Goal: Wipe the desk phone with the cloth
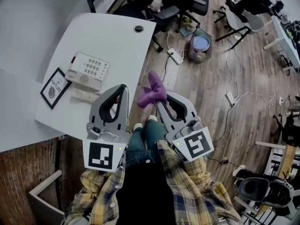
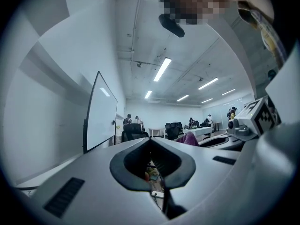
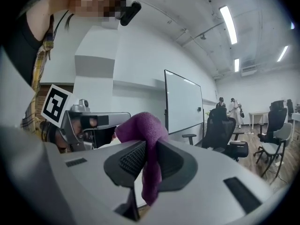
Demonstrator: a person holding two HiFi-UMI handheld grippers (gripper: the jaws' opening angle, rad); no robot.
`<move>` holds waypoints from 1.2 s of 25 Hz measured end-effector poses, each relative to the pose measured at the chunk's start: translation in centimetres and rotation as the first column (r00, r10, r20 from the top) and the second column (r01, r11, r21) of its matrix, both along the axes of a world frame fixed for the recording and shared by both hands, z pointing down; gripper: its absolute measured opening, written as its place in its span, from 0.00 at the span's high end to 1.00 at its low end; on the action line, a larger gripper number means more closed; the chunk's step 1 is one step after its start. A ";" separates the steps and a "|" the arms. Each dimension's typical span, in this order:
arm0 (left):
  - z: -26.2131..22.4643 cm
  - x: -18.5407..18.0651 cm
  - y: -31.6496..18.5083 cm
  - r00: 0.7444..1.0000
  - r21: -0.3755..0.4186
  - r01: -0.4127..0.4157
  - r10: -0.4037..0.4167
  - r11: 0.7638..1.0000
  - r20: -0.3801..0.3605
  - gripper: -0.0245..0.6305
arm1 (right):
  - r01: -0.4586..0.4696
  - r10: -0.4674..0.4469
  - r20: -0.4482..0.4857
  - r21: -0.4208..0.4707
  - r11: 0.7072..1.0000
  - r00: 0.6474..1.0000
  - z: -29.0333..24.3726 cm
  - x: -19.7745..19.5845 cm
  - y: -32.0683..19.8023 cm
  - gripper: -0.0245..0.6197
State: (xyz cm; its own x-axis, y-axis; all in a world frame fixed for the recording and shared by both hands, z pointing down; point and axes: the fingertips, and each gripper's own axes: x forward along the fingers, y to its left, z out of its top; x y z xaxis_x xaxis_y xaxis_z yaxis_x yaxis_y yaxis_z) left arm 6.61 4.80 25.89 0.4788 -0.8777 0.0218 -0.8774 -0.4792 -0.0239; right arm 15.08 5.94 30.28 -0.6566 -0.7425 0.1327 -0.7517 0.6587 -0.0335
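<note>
Purple cloth [image 1: 152, 93] pinched mid-fold in right gripper [image 1: 161, 102], held off the desk's [image 1: 117, 41] right edge, over floor. Soft, light, limp: loose ends flopping above and below the jaws. Likely to bunch, so best gripped near the middle, as here. Left gripper [image 1: 123, 89] closed on nothing, over desk's near edge. Phone [image 1: 87, 71] well apart, toward left edge, beside framed print [image 1: 55, 87]. Rigid plastic, probably light; may slide under wiping. Not yet touched.

We hold both grippers side by side before our body, pointing forward. Our left gripper [image 1: 123, 89] has its jaws together with nothing between them. Our right gripper [image 1: 160, 101] has its jaws clamped on the cloth [image 1: 152, 93].
</note>
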 end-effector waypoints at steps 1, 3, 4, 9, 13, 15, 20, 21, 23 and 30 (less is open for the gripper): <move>0.1 -0.3 -0.2 1.000 -0.003 0.011 -0.011 1.000 -0.003 0.94 | 0.010 -0.010 -0.003 -0.002 1.000 1.000 0.1 -0.2 -0.4 0.86; 0.3 -0.8 -0.5 0.999 -0.006 0.033 -0.033 0.999 -0.005 0.94 | 0.034 -0.034 -0.015 -0.004 0.999 0.999 0.4 -0.5 -1.2 0.86; 0.4 -1.0 -0.6 0.999 -0.005 0.047 -0.047 0.999 -0.004 0.94 | 0.050 -0.050 -0.020 -0.005 0.999 0.999 0.4 -0.7 -1.7 0.86; 0.2 -2.5 -3.2 0.987 -0.001 0.162 -0.162 0.987 -0.013 0.94 | 0.191 -0.191 -0.025 0.008 0.981 0.981 -0.1 -2.8 -5.8 0.86; 0.4 -4.2 -6.6 0.961 -0.004 0.275 -0.275 0.962 -0.015 0.94 | 0.316 -0.315 -0.036 0.015 0.949 0.948 0.2 -5.0 -10.2 0.86; 0.4 -4.8 -8.2 0.945 -0.006 0.328 -0.328 0.945 -0.010 0.94 | 0.374 -0.373 -0.034 0.022 0.927 0.927 0.1 -6.0 -12.1 0.86; -0.1 -6.1 -11.4 0.879 0.015 0.477 -0.477 0.879 -0.007 0.94 | 0.497 -0.497 0.000 0.026 0.867 0.868 -0.7 -7.8 -16.7 0.86; -0.3 -6.3 -11.9 0.862 0.021 0.506 -0.506 0.862 -0.006 0.94 | 0.523 -0.523 0.003 0.025 0.852 0.852 -0.8 -8.0 -17.4 0.86; -0.7 -6.6 -12.3 0.827 0.021 0.561 -0.562 0.827 0.003 0.94 | 0.573 -0.573 0.009 0.027 0.819 0.819 -1.1 -8.5 -18.5 0.86; -2.2 -9.0 -11.7 0.657 0.055 0.753 -0.754 0.656 0.000 0.94 | 0.744 -0.746 0.021 0.056 0.665 0.665 -2.2 -12.0 -20.6 0.86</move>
State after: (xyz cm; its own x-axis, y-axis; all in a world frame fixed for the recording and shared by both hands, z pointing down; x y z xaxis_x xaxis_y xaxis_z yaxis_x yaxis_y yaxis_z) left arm -2.38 -6.93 23.65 -0.3473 -0.9374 -0.0265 -0.9361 0.3482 -0.0505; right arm 3.13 -14.70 28.07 -0.9970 -0.0069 0.0768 -0.0079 0.9999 -0.0126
